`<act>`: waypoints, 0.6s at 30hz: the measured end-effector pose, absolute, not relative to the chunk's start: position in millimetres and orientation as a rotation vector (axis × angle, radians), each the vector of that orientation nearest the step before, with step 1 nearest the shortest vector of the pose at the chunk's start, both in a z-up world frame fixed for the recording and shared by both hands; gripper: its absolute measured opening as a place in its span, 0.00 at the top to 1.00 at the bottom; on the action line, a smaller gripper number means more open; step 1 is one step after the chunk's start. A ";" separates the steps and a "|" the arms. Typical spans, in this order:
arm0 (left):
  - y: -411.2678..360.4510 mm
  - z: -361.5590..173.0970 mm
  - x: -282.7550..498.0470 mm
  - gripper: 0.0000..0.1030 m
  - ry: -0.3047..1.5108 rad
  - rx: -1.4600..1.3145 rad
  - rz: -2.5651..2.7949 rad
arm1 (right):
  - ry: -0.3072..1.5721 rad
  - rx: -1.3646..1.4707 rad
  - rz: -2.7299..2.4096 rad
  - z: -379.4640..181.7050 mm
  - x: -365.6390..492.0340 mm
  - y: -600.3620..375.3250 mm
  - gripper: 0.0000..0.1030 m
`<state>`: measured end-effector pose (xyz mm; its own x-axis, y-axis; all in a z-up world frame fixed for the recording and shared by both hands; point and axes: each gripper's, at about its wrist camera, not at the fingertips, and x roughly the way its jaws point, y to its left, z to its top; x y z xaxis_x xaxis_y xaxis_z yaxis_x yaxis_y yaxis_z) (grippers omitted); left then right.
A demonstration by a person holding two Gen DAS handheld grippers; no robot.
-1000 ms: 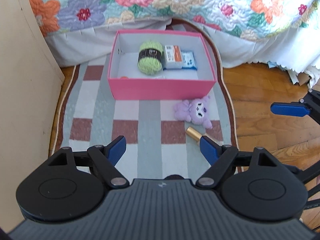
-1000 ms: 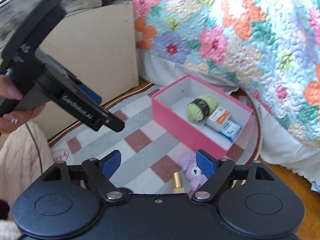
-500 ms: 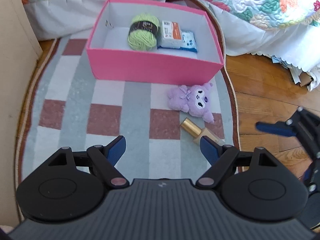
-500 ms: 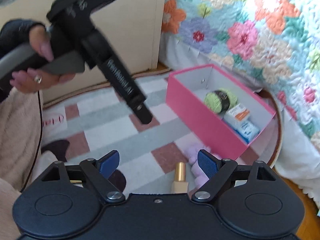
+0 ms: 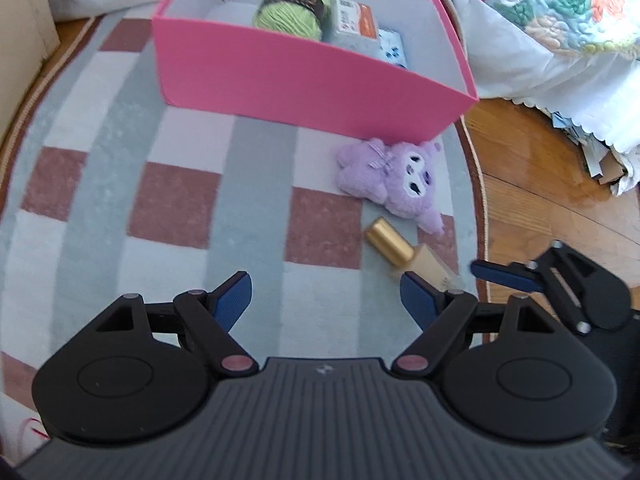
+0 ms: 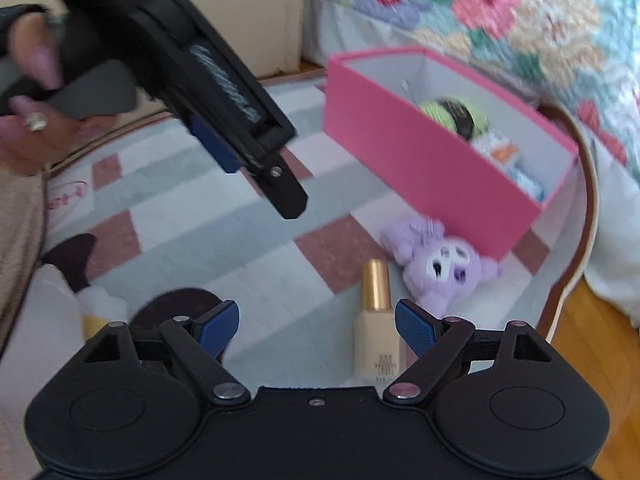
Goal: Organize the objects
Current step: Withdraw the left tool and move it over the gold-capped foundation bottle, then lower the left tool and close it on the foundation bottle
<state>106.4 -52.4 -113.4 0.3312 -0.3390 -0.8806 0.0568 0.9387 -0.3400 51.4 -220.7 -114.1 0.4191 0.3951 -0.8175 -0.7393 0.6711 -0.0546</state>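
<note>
Step in hand: approach. Judging by the layout, both tools are lowered toward the two loose things that lie on the checked grey, white and brick-red rug (image 5: pixel 168 184), outside the pink cardboard box (image 5: pixel 304 76).
Left hand-held gripper (image 5: pixel 326 300): released, blue pads spread wide, nothing between them; it hangs over bare rug, the bottle near its right pad.
Right hand-held gripper (image 6: pixel 317 324): released, pads wide apart; the bottle's body lies below the gap, toward the right pad, not pinched.
Task's things: a beige glass foundation bottle with a gold cap (image 6: pixel 377 320) lies on its side on the rug; a lilac plush toy with a white face (image 6: pixel 438 268) lies just beside its cap, close against the box's front wall.
Already boxed: a ball of lime-green yarn with a dark band (image 5: pixel 294 6), an orange-and-white packet (image 5: pixel 354 20) and a blue-and-white packet (image 5: pixel 390 44), side by side.
Next move, as I judge it: the right tool should drop onto the bottle's body, square its pads across the narrow sides, then squeeze; the round cap may roll.
Writing: small dark print on the bottle's lower body, too fine to read; the lettering on the left tool's side is blurred; a red mark at the rug's edge (image 6: pixel 68 200) is illegible.
</note>
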 end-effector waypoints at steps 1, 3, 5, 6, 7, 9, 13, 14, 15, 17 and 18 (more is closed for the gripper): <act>-56.5 -116.7 105.9 0.22 1.212 -0.279 -0.263 | 0.891 -0.427 0.722 -118.8 54.2 -222.5 0.14; -64.8 -124.7 105.8 0.24 1.225 -0.313 -0.268 | 0.896 -0.407 0.673 -127.5 57.8 -226.9 0.15; -72.0 -132.8 106.9 0.25 1.245 -0.352 -0.289 | 0.878 -0.426 0.610 -136.8 59.3 -229.8 0.17; -74.8 -136.7 108.2 0.25 1.252 -0.372 -0.295 | 0.868 -0.441 0.592 -140.3 59.7 -231.0 0.19; -76.4 -139.2 108.8 0.26 1.253 -0.389 -0.292 | 0.855 -0.456 0.574 -144.9 59.5 -231.7 0.20; -78.5 -143.3 110.6 0.27 1.237 -0.431 -0.282 | 0.844 -0.454 0.541 -152.3 60.0 -233.8 0.21; -85.0 -153.8 112.5 0.32 1.241 -0.510 -0.304 | 0.858 -0.418 0.497 -163.9 64.7 -239.5 0.27; -87.1 -157.9 112.0 0.33 1.238 -0.530 -0.315 | 0.870 -0.404 0.485 -166.7 67.0 -241.4 0.29; -89.2 -160.9 111.8 0.35 1.237 -0.534 -0.313 | 0.887 -0.382 0.468 -169.0 69.4 -243.1 0.32; -92.9 -169.7 111.7 0.37 1.242 -0.552 -0.317 | 0.932 -0.313 0.432 -171.4 74.5 -248.5 0.37; -93.8 -173.5 112.1 0.42 1.247 -0.565 -0.325 | 0.950 -0.276 0.425 -172.4 76.4 -251.3 0.40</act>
<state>112.1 -93.8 -173.5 0.2979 -0.5258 -0.7967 -0.0705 0.8202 -0.5677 76.4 -251.3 -172.4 0.5084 0.2287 -0.8302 -0.4665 0.8835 -0.0422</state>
